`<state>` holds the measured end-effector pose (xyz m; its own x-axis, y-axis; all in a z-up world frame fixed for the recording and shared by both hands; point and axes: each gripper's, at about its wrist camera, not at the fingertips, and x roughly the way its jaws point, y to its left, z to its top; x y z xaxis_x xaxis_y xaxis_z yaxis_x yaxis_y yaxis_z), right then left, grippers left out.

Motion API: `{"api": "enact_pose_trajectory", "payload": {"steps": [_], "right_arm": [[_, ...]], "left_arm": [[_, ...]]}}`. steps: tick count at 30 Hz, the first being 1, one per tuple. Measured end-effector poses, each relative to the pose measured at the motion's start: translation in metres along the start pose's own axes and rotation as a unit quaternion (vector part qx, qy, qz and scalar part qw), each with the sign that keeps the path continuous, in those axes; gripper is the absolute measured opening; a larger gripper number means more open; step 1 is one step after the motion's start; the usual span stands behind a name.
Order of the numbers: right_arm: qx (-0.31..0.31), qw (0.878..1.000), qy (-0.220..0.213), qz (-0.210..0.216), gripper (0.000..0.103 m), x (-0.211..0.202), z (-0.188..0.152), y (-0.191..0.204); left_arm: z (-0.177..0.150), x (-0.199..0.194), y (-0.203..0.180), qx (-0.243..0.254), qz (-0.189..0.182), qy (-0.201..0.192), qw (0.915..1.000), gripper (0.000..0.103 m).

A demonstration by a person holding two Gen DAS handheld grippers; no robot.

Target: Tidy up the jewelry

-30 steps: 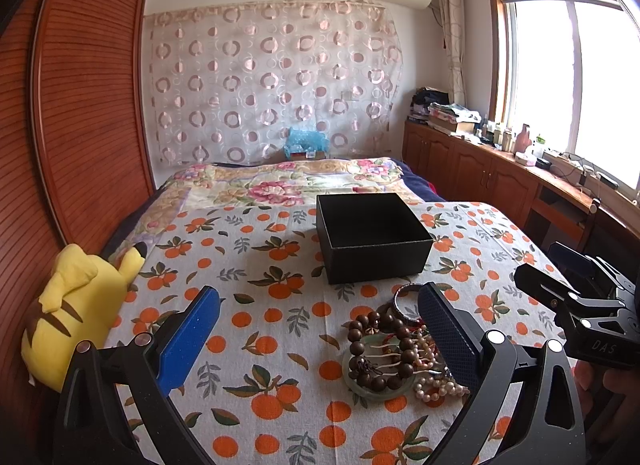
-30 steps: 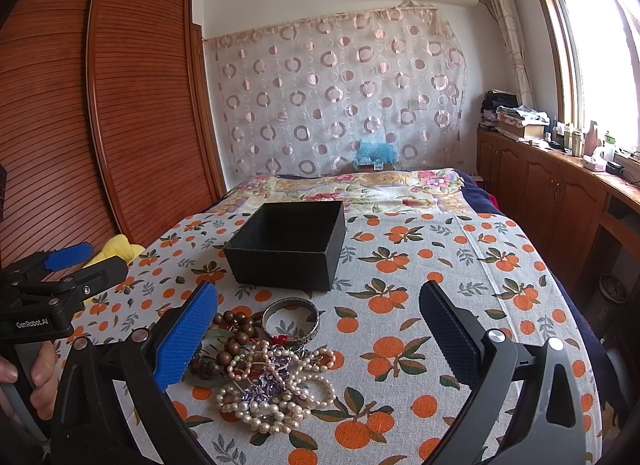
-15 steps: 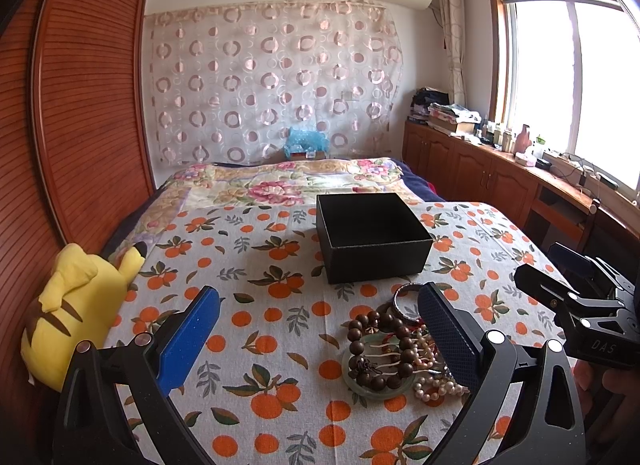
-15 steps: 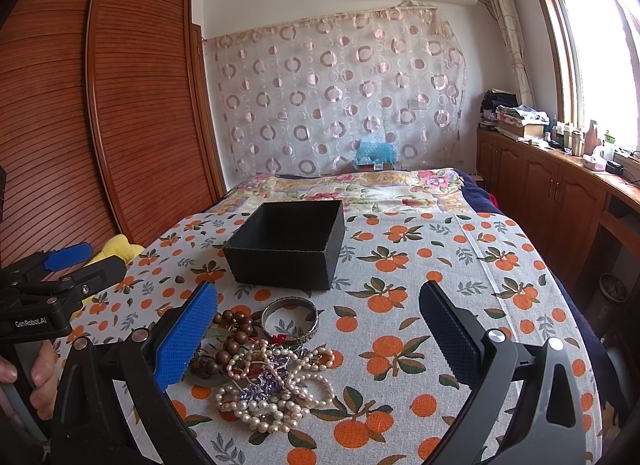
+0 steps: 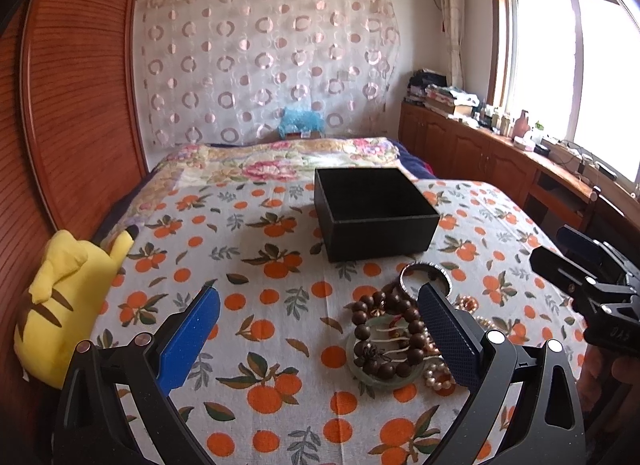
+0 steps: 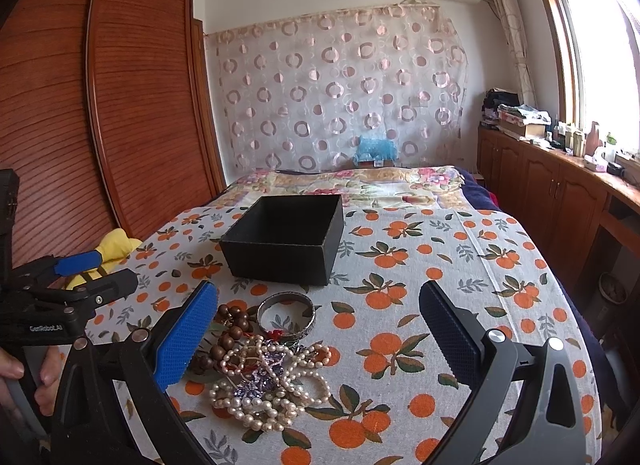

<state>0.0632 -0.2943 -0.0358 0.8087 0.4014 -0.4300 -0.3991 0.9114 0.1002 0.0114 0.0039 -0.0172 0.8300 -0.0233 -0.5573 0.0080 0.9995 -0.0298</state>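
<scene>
1. At the far left we see a yellow plush toy with brown stripes [image 5: 60, 297] lying at the edge of the orange-print cloth covering the tabletop [image 5: 256, 329], against the reddish-brown slatted wooden wardrobe [image 5: 76, 105].
2. Our left tool [image 5: 318, 319] hangs above the cloth with its blue-padded fingers [image 5: 188, 339] spread wide and nothing between them; its right finger overlaps the jewelry pile in the view.
3. The pile lies near the front of the cloth: a string of dark brown wooden beads [image 5: 384, 337] lies over a pale green round jade-like bangle [image 5: 382, 379], though we cannot tell how it sits under the beads.
4. Just behind the beads lies a silver metal bangle [image 6: 286, 315], and in front a tangle of white pearl strands [image 6: 272, 381] with a purple piece mixed in.
5. Beyond the pile, apart from it, stands an open square black cardboard box [image 6: 286, 239], upright; what we see of its inside looks bare.
6. Our right tool [image 6: 318, 329] is likewise held wide open and grips nothing, its left finger beside the beads and its right finger over bare cloth.
7. Along the right wall runs a brown wooden cabinet [image 6: 560, 193] under the window.
</scene>
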Motion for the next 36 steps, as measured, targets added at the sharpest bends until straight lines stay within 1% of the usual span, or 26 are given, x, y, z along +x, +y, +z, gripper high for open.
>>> {"api": "enact_pose_trajectory", "payload": {"steps": [3,4,7,8,9,10,14,15,16,18,19,20,21,22,23,26,28,30,32,34,36], "right_arm": [[-0.008,1.000,0.008,0.012,0.098,0.010,0.000,-0.003],[-0.008,1.000,0.013,0.016,0.095,0.012,0.000,-0.005],[-0.011,0.999,0.029,0.030,0.086,0.020,-0.002,-0.006],[-0.011,0.999,0.032,0.034,0.079,0.023,-0.002,-0.007],[-0.011,0.999,0.037,0.038,0.069,0.026,-0.002,-0.008],[-0.012,0.998,0.045,0.040,0.063,0.030,-0.002,-0.008],[-0.029,0.996,0.072,0.054,0.051,0.048,0.000,-0.009],[-0.035,0.995,0.078,0.060,0.050,0.052,0.000,-0.009],[-0.042,0.994,0.084,0.062,0.050,0.056,0.001,-0.008],[-0.060,0.990,0.105,0.071,0.043,0.069,0.002,-0.006],[-0.064,0.989,0.113,0.076,0.040,0.074,0.003,-0.007],[-0.069,0.986,0.128,0.083,0.035,0.083,0.003,-0.006],[-0.072,0.983,0.143,0.089,0.027,0.091,0.003,-0.006],[-0.075,0.979,0.160,0.098,0.024,0.100,0.002,-0.006],[-0.077,0.977,0.171,0.100,0.023,0.107,0.001,-0.006],[-0.077,0.973,0.193,0.105,0.023,0.123,0.002,-0.007],[-0.080,0.971,0.200,0.102,0.023,0.130,0.003,-0.006],[-0.088,0.970,0.206,0.097,0.023,0.137,0.002,-0.004],[-0.096,0.968,0.215,0.089,0.023,0.145,0.001,-0.004],[-0.102,0.966,0.220,0.091,0.023,0.150,0.000,-0.004],[-0.107,0.965,0.221,0.087,0.016,0.152,0.001,-0.004]], "left_arm": [[-0.004,0.009,0.004,0.002,-0.016,0.015,0.9998,0.095],[-0.006,0.010,0.005,0.002,-0.025,0.018,0.9995,0.095],[-0.009,0.017,0.008,0.003,-0.032,0.028,0.9991,0.095],[-0.011,0.019,0.008,0.004,-0.038,0.031,0.9988,0.095],[-0.012,0.021,0.008,0.005,-0.043,0.033,0.9985,0.095],[-0.013,0.023,0.009,0.006,-0.045,0.036,0.9983,0.095],[-0.016,0.031,0.007,0.014,-0.058,0.049,0.9970,0.095],[-0.017,0.032,0.007,0.015,-0.063,0.054,0.9964,0.095],[-0.018,0.034,0.007,0.016,-0.066,0.059,0.9960,0.094],[-0.020,0.039,0.007,0.018,-0.068,0.068,0.9952,0.085],[-0.020,0.041,0.007,0.018,-0.072,0.074,0.9945,0.079],[-0.021,0.044,0.006,0.019,-0.078,0.080,0.9935,0.074],[-0.019,0.047,0.006,0.019,-0.082,0.085,0.9929,0.071],[-0.018,0.050,0.005,0.021,-0.088,0.090,0.9918,0.062],[-0.018,0.052,0.005,0.022,-0.092,0.094,0.9911,0.056],[-0.013,0.059,0.002,0.024,-0.104,0.099,0.9893,0.048],[-0.009,0.065,0.000,0.024,-0.114,0.107,0.9874,0.047],[-0.006,0.071,-0.003,0.028,-0.122,0.114,0.9856,0.044],[-0.005,0.076,-0.005,0.031,-0.122,0.121,0.9846,0.041],[-0.004,0.082,-0.007,0.033,-0.123,0.128,0.9836,0.038],[-0.005,0.086,-0.008,0.033,-0.122,0.136,0.9826,0.036]]}}
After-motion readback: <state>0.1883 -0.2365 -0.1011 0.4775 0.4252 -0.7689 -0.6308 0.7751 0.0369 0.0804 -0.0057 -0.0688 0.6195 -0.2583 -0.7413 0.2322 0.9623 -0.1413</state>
